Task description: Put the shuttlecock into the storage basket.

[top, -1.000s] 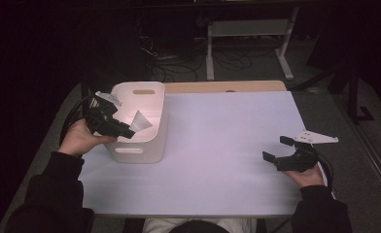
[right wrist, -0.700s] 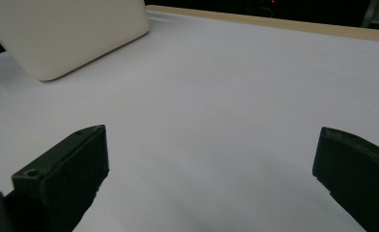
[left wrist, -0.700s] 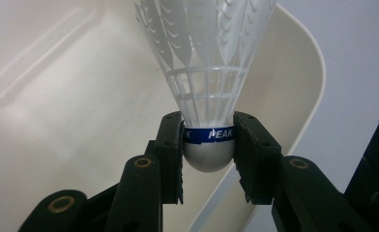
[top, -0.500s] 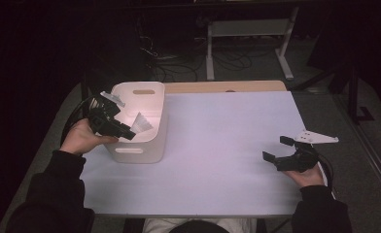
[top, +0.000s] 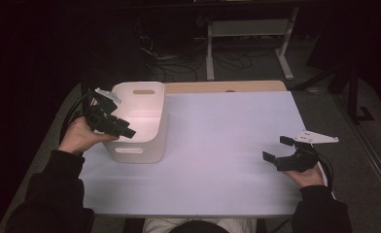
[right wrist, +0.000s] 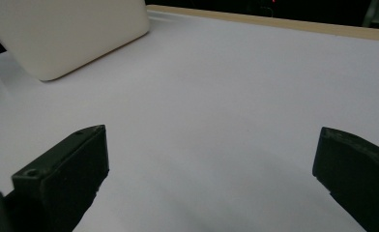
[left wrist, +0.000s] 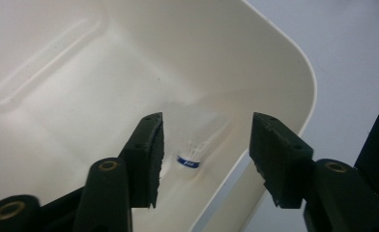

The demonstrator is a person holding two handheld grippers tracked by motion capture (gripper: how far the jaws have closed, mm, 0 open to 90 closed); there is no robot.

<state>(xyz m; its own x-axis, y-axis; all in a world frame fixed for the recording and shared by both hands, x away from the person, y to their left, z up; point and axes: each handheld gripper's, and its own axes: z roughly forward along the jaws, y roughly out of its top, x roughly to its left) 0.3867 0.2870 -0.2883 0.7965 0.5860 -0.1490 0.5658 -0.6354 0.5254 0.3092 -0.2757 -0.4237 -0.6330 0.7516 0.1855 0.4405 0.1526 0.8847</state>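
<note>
A white plastic bin [top: 141, 145] stands on the left part of the white table mat [top: 217, 145]. Inside it, on the bottom by the wall, lies a white shuttlecock [left wrist: 197, 145] with a blue band at its cork. My left gripper [top: 126, 130] hangs over the bin's left rim, open [left wrist: 207, 121], with nothing between its fingers and the shuttlecock below them. My right gripper [top: 274, 148] rests low at the mat's right side, wide open [right wrist: 212, 133] and holding nothing. The bin's outer wall [right wrist: 71, 34] lies far ahead of it.
A wooden table edge [top: 222, 86] runs behind the mat. Beyond the table are a white desk frame [top: 247, 29] and cables on the dark floor [top: 179, 68]. Bare mat stretches between the bin and the right gripper.
The white shuttlecock that stuck out of my left gripper over the bin is no longer in it and now lies inside the bin. The right gripper has not moved.
</note>
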